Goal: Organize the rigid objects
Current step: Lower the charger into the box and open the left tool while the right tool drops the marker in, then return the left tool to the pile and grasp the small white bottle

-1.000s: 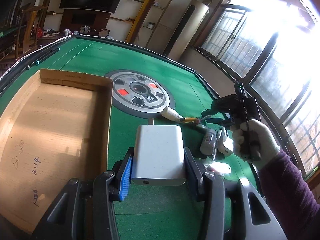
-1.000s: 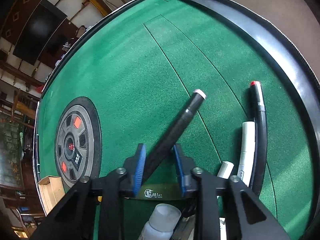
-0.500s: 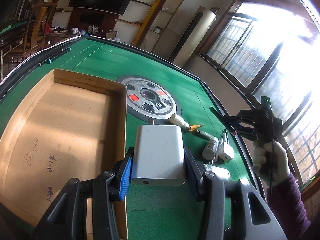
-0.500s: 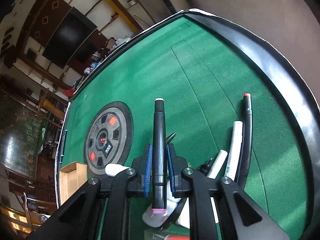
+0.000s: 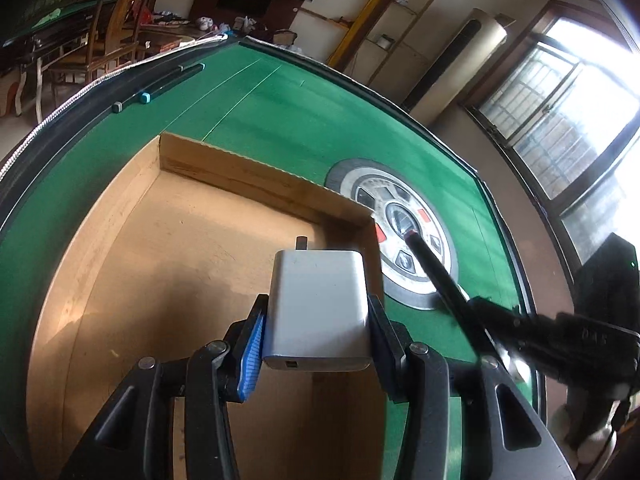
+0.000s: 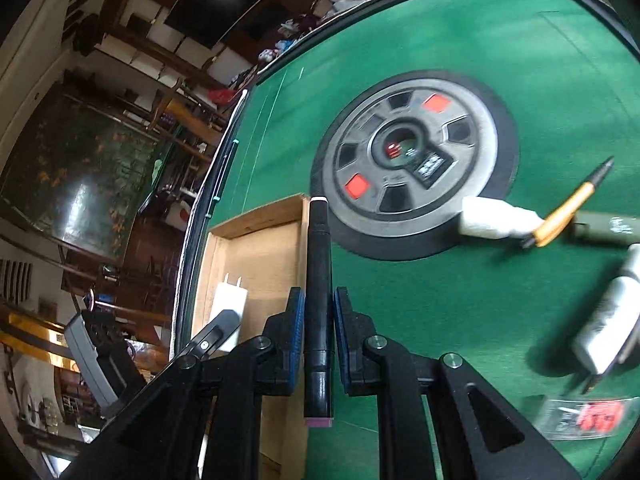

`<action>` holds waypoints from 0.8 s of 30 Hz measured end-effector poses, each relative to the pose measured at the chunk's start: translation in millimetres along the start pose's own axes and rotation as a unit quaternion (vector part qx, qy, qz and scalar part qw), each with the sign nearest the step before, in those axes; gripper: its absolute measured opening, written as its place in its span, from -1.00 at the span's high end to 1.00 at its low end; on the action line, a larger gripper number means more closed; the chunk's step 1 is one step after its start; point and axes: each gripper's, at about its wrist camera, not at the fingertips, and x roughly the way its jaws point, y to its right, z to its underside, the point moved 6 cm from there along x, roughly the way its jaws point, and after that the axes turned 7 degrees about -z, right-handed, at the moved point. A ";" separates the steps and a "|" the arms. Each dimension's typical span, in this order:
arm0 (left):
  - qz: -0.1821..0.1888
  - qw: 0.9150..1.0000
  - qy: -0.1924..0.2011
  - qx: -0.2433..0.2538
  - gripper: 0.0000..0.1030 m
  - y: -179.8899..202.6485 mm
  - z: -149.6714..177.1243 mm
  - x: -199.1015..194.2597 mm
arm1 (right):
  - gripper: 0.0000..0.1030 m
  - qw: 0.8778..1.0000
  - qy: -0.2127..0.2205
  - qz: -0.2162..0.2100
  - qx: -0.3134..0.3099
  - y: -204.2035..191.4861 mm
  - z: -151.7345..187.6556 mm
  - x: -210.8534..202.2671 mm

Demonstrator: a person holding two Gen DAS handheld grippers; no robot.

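Both hands have swung toward the cardboard box [image 5: 120, 264] — the left gripper [image 5: 316, 328], jaws clamped on the white charger [image 5: 318, 308], now hangs over it; the right gripper [image 6: 318, 320], jaws clenched on the black marker [image 6: 318, 280], nears its edge. Drops look next.

The table [image 5: 320, 120] wears matt green felt with a glossy black rim. On it, the cardboard box [image 5: 180, 240] is dull, rough brown. Above the box, the white charger [image 5: 318, 300] is smooth satin plastic; the black marker [image 6: 319, 280] beside it is semi-gloss plastic.
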 end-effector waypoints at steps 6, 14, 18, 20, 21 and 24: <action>-0.011 1.000 -0.023 -0.003 0.05 -7.3 -19.8 36.0 | 0.72 0.999 -0.015 0.035 -0.020 -29.1 0.4 54.2; 0.029 0.999 -0.029 -0.035 -0.11 -11.9 -19.0 41.9 | 0.66 0.997 -0.026 0.068 -0.036 -29.8 8.2 75.5; 0.023 0.999 -0.004 -0.049 -0.29 -20.9 -11.6 26.9 | 0.38 0.992 0.017 0.090 -0.083 -27.9 11.7 45.7; 0.012 0.999 -0.003 -0.051 -0.29 -26.3 -5.2 24.7 | 0.35 0.989 0.039 0.100 -0.105 -22.5 17.3 23.6; 0.010 0.999 -0.007 -0.050 -0.29 -27.9 -2.8 24.7 | 0.35 0.987 0.049 0.104 -0.114 -19.3 21.8 11.3; -0.007 0.999 0.001 -0.038 -0.29 -31.8 3.2 17.0 | 0.34 0.980 0.084 0.124 -0.129 -4.4 31.2 -29.0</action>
